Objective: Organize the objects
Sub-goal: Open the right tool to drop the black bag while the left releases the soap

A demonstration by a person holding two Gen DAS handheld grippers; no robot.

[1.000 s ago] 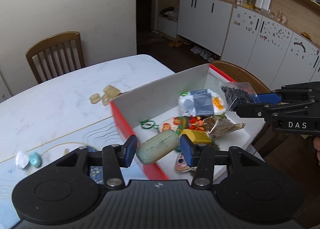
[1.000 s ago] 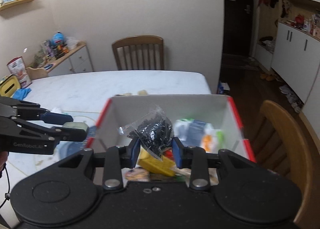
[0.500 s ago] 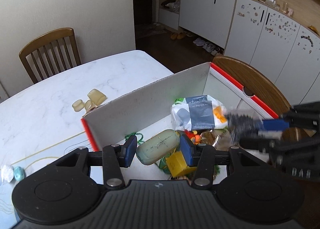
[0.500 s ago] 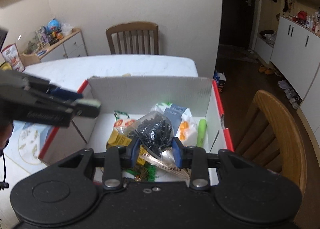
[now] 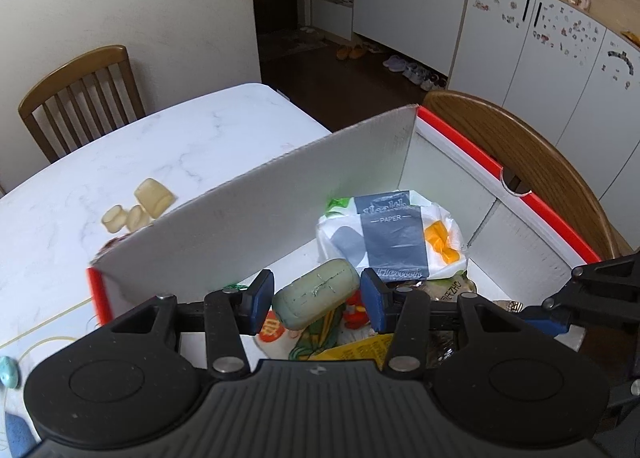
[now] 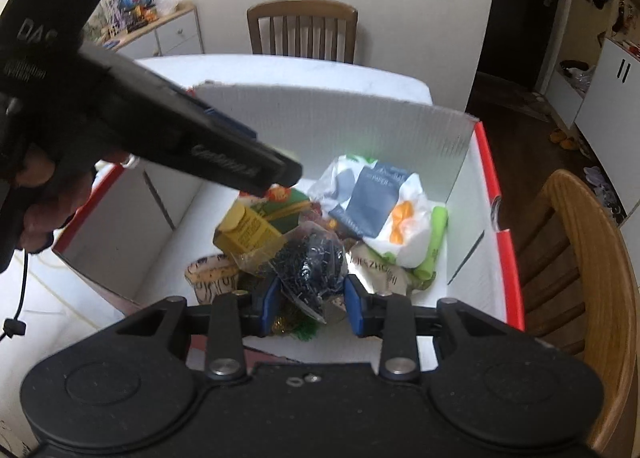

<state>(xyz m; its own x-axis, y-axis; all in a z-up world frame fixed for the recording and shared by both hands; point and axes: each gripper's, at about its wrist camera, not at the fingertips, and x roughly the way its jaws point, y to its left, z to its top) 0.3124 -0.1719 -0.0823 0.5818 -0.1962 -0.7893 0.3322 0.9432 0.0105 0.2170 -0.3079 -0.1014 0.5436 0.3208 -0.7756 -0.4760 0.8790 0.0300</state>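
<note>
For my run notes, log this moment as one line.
left claw: shut on green oblong case | right claw: shut on bag of black bits | both over white box | nothing released

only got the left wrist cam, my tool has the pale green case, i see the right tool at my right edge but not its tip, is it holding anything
Observer: Yes. The right tool is shut on a clear bag of small black pieces.
Operator: where is that bag relative to the box
Observer: It is over the pile inside the box, at the side nearest that camera. I cannot tell if it touches the pile.
Operator: anything hidden behind the paper pack
Observer: A green tube lies between the paper pack and the box's red-edged right wall.
</note>
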